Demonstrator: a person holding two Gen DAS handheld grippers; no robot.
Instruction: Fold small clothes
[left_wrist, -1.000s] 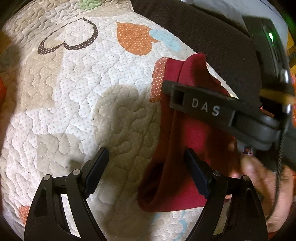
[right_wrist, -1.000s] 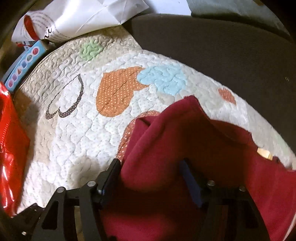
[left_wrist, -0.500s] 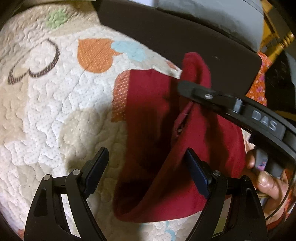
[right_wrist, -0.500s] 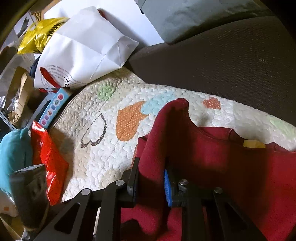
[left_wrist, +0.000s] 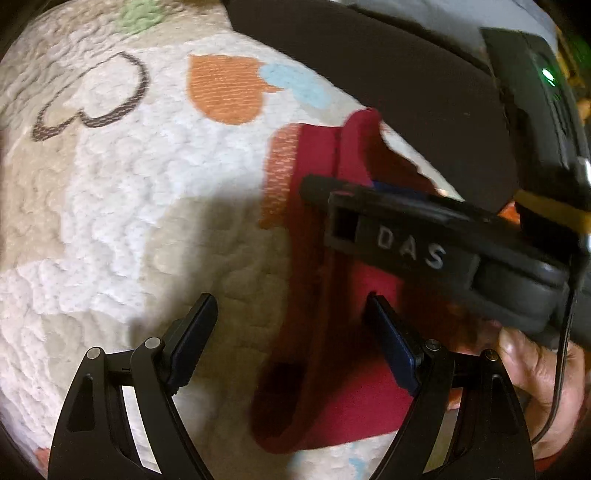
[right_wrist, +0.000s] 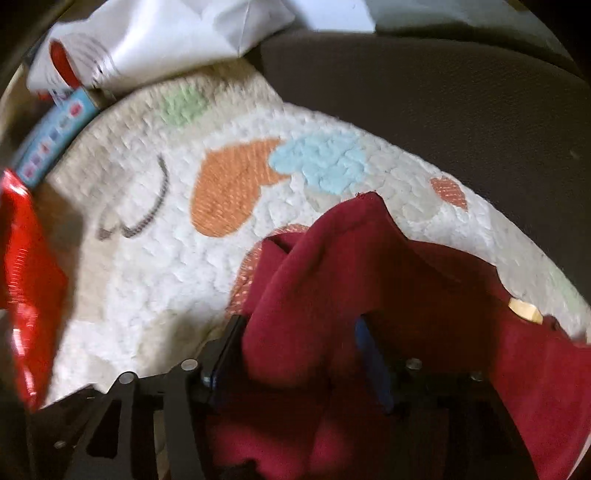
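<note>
A quilted heart-print blanket (left_wrist: 122, 206) covers the dark seat (right_wrist: 461, 110). On its right part lies a dark red garment (left_wrist: 325, 280). The left gripper (left_wrist: 291, 328) hovers agape over the cloth's edge, gripping nothing. The right gripper (right_wrist: 299, 339), jaws just reopened, straddles a raised red fold.

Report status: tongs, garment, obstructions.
Left tongs open, empty. Right tongs just opened, red garment bunched between. Garment half-folded on quilt. Nothing blocking.

Both wrist views steeply downward, close; shared: quilt (left_wrist: 122, 206), red garment (right_wrist: 351, 266)
</note>
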